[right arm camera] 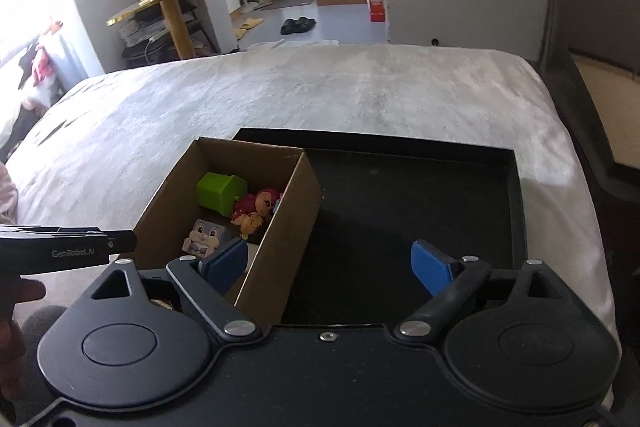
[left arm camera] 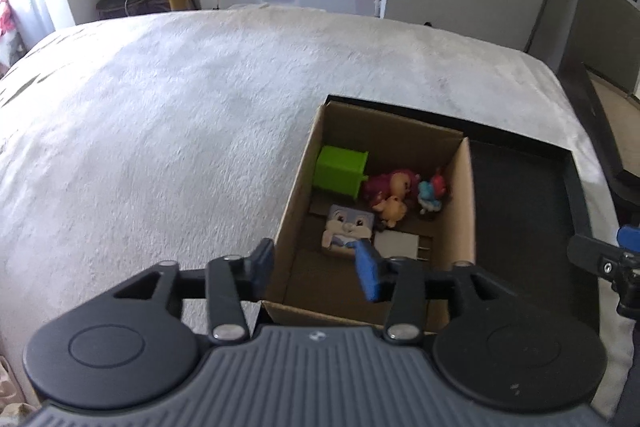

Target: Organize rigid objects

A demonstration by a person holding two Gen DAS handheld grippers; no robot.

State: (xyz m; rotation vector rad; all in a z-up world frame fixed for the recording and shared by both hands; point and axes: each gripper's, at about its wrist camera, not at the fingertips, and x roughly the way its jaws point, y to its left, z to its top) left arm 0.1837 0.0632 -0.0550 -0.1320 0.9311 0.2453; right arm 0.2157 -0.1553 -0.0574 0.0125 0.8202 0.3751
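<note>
A cardboard box [left arm camera: 296,187] stands on the white bed beside a black tray [left arm camera: 520,203]. Inside lie a green block [left arm camera: 340,171], a red-haired doll [left arm camera: 386,185], a small orange figure [left arm camera: 394,211], a blue-and-red figure [left arm camera: 432,193], a grey rabbit block [left arm camera: 348,227] and a white charger [left arm camera: 396,245]. My left gripper [left arm camera: 316,269] is open and empty, straddling the box's near left wall. My right gripper [right arm camera: 330,265] is open and empty, straddling the box's right wall [right arm camera: 288,239], one finger over the tray [right arm camera: 420,195]. The green block [right arm camera: 218,191], doll [right arm camera: 260,203] and rabbit block [right arm camera: 206,235] show there too.
The white fuzzy bed cover [left arm camera: 180,115] spreads left and ahead. A gold table [right arm camera: 172,7] with glass jars stands beyond the bed. Black slippers [right arm camera: 298,25] and an orange carton [right arm camera: 376,3] are on the floor. A dark bed frame [right arm camera: 592,155] runs along the right.
</note>
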